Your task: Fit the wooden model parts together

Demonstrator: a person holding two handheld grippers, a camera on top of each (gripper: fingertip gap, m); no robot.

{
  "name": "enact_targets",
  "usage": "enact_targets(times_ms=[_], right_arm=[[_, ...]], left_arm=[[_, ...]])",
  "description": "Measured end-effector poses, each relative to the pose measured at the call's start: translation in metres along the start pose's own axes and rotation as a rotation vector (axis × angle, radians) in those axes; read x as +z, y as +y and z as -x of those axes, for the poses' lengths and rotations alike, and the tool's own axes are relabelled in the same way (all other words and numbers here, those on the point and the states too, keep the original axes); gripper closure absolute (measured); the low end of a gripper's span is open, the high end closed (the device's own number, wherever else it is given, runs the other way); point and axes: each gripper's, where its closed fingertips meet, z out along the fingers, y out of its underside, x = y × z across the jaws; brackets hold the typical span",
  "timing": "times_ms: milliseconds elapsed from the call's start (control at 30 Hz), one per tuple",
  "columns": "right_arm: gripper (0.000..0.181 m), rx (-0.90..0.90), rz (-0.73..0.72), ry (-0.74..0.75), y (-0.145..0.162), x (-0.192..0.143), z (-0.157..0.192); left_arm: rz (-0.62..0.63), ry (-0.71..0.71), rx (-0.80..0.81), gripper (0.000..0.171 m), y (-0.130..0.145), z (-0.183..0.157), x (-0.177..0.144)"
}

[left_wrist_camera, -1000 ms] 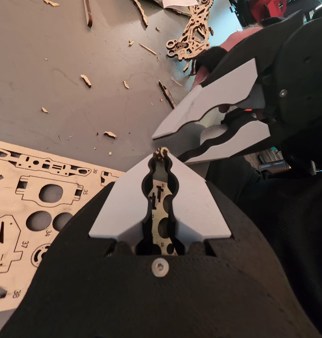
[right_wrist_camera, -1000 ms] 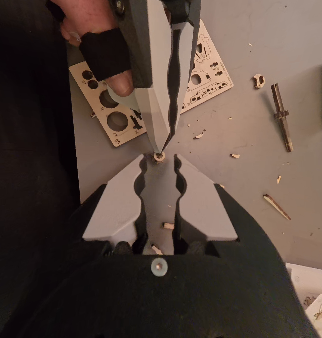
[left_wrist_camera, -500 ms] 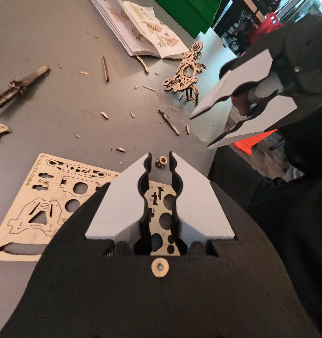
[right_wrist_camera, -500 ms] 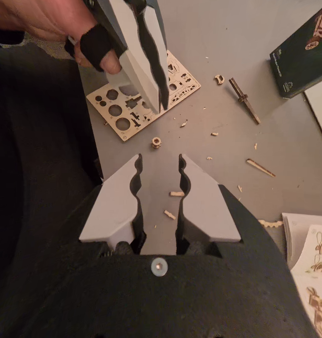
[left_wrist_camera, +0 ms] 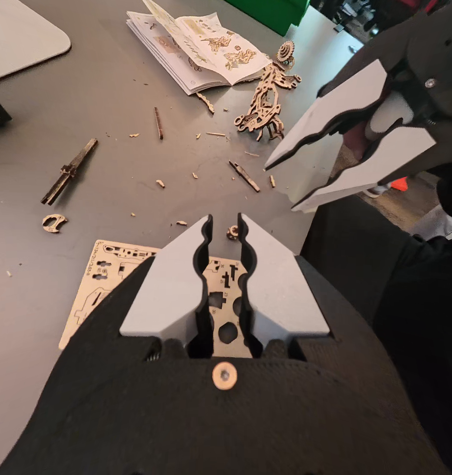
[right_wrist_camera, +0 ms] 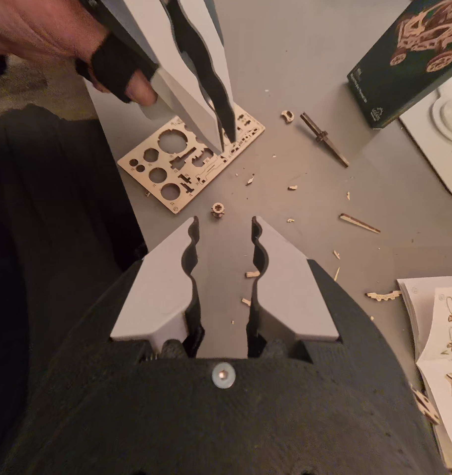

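Both grippers are being held above a grey table (left_wrist_camera: pixel 96 97), and neither is gripping anything. Seen from its own camera, the left gripper (left_wrist_camera: pixel 224 218) is being carried with its 2 grey fingers apart and nothing between them. The right gripper (right_wrist_camera: pixel 223 221) is also being held spread wide and empty.

1 second earlier, the left gripper's fingers were pinched shut on a small wooden hub (right_wrist_camera: pixel 218 210), with the right gripper close in beside it. That part has since been let go. It is now lying loose on the table, just past the corner of a pale plywood parts sheet (right_wrist_camera: pixel 153 164) from which several round pieces are already missing. In the left wrist view, the hub (left_wrist_camera: pixel 232 232) is being partly hidden behind the tip of the left gripper's right finger.

Both tools are being drawn up and away, so more of the table is being revealed: an open instruction booklet (left_wrist_camera: pixel 207 51), a partly built wooden model (left_wrist_camera: pixel 267 102), a dark slotted stick (left_wrist_camera: pixel 69 172), a dark product box (right_wrist_camera: pixel 410 59) and many small wood offcuts.

For the task, this is being read as a release, or possibly a slip, not a join. The hub seems not to be fitted to anything, though its small size is making this hard to confirm. A fresh grasp is probably being called for before any fitting.
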Motion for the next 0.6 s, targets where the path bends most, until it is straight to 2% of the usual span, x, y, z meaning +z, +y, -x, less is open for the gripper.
enact_targets(times_ms=[200, 333, 600], right_arm=[[0.160, -0.049, 0.037, -0.008, -0.004, 0.018, 0.000], [0.164, -0.102, 0.085, -0.029, 0.000, 0.037, 0.006], [0.170, -0.163, 0.173, -0.031, 0.015, 0.061, 0.005]], left_arm=[[-0.043, -0.056, -0.089, 0.157, 0.018, 0.001, -0.015], [-0.076, -0.075, -0.118, 0.158, 0.029, -0.004, -0.023], [-0.068, -0.071, -0.093, 0.159, 0.026, 0.001, -0.023]])
